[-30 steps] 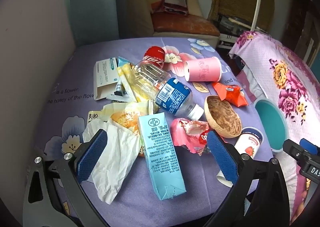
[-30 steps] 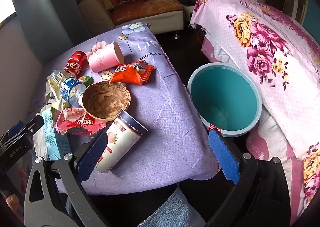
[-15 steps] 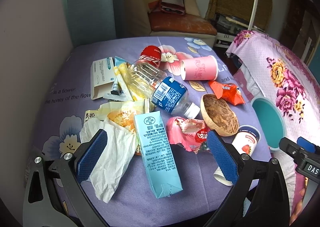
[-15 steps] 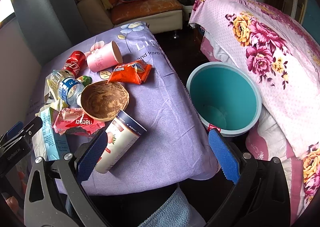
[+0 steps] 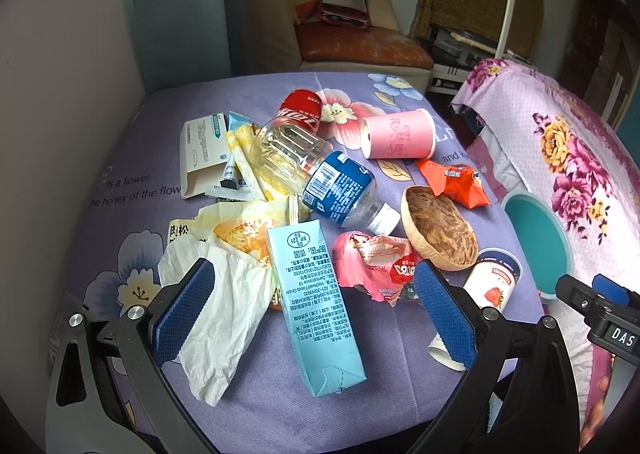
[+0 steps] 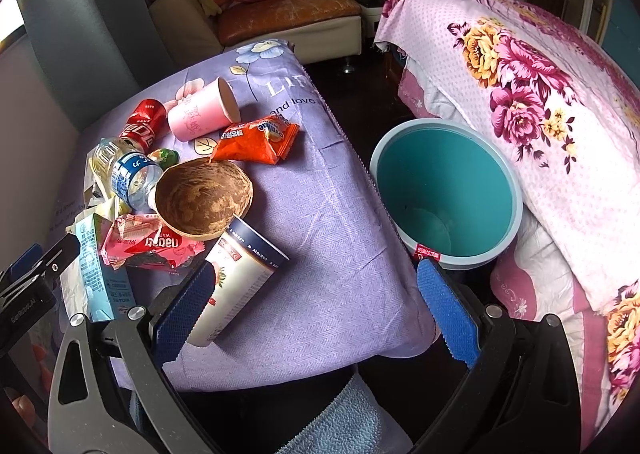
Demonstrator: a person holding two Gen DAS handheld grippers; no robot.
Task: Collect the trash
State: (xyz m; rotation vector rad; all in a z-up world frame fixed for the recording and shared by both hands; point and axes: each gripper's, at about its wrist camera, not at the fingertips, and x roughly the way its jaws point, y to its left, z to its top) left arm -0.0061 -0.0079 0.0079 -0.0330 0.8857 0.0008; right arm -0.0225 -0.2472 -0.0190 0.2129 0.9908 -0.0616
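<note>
Here, milk carton [image 5: 316, 306] between left hand-held gripper [image 5: 314, 312] fingers

Litter heaped on purple-clothed desk [image 6: 328, 254] — blue carton [image 5: 316, 302], clear bottle [image 5: 316, 174], pink cup [image 5: 398, 134], coconut shell [image 6: 202, 198], all lying flat; teal bin [image 6: 448, 190] upright beside — empty.

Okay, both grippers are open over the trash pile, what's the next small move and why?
Probably lower the left gripper and close on the blue carton: it already lies between the open fingers, on top of the pile. The teal bin beside the table looks empty, so nothing seems collected yet.
</note>
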